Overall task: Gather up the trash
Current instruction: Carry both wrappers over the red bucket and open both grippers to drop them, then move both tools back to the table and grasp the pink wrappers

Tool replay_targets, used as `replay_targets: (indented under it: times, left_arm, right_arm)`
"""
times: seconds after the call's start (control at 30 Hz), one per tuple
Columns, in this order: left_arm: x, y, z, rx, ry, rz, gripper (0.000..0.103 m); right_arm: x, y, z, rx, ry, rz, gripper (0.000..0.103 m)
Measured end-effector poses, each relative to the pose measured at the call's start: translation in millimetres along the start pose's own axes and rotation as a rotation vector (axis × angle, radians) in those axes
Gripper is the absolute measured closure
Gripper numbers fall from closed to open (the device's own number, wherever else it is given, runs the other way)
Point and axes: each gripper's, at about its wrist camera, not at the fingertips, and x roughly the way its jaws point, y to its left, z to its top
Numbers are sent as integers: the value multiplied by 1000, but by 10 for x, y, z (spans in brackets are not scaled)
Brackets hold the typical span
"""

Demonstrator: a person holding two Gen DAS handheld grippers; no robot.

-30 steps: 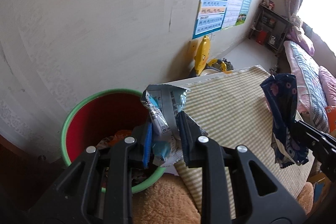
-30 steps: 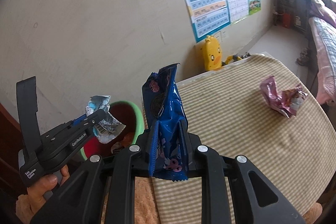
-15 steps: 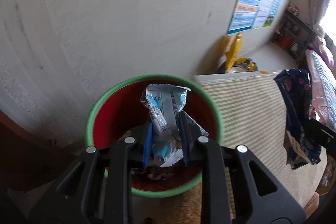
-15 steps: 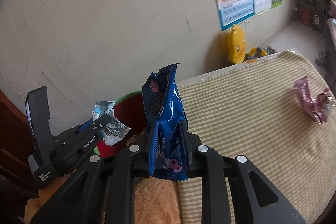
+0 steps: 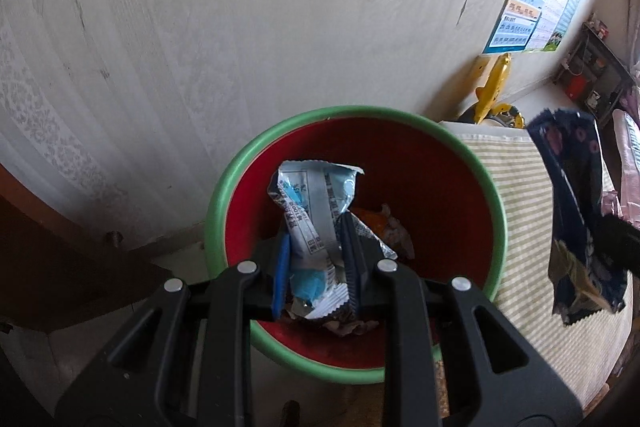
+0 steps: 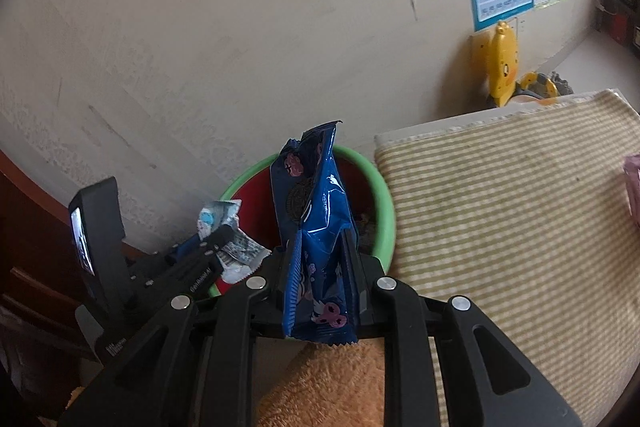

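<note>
My left gripper (image 5: 317, 259) is shut on a crumpled white and light-blue wrapper (image 5: 316, 203) and hangs right over the mouth of the bin (image 5: 360, 113), red inside with a green rim. Several scraps of trash lie at the bin's bottom. My right gripper (image 6: 320, 259) is shut on a dark blue cookie packet (image 6: 316, 199), held upright just in front of the bin (image 6: 384, 203). The left gripper (image 6: 208, 251) with its wrapper (image 6: 218, 219) shows at the lower left of the right wrist view. The blue packet (image 5: 576, 195) hangs at the right edge of the left wrist view.
A table with a yellow checked cloth (image 6: 520, 207) stands right of the bin; a pink wrapper (image 6: 632, 187) lies at its right edge. A pale wall (image 5: 240, 27) rises close behind the bin. A yellow toy (image 6: 504, 63) stands on the floor beyond. An orange fuzzy cloth (image 6: 340, 387) lies below my right gripper.
Both grippers have swung left and down towards the bin. The left one now hangs over the bin's middle with its wrapper; the bin has grown in both views.
</note>
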Motion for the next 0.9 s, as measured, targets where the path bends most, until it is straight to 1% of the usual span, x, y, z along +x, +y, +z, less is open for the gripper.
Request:
replay_targets:
  times: [0.07,0.4,0.43,0.47,0.53,0.57,0.6,0.67,0.77,0.9]
  left_arm:
    - [25,26,-7,-6,8,0,80]
    - [118,7,17,-22,32,5,79]
    - [122,13,14,-26,33,8,76]
    - [129,23,12,-32,35,5,70]
    - [135,32,19,-39,34,1,64]
    - [136,31,19,-38,34,2,58]
    - [133,25,25,-38,31,3,54]
    - [129,17,29,-40,29,3,52]
    - [113,-12,39,-37,24,3,46]
    - [103,-21,15,-32,25,-7,46]
  right_arm:
    - [34,32,19,-3,4,5,83]
    - [195,37,79,15,21,24,83]
    - [198,44,72,18,21,25,78]
    - [201,36,65,23,17,26,70]
    - [204,20,66,27,5,23,62]
    - [206,17,66,28,5,24,60]
    - [204,14,69,32,6,25,59]
    - [197,0,70,38,1,28,55]
    - [172,-30,60,44,-4,25,54]
    - [88,-134,28,63,-16,13,50]
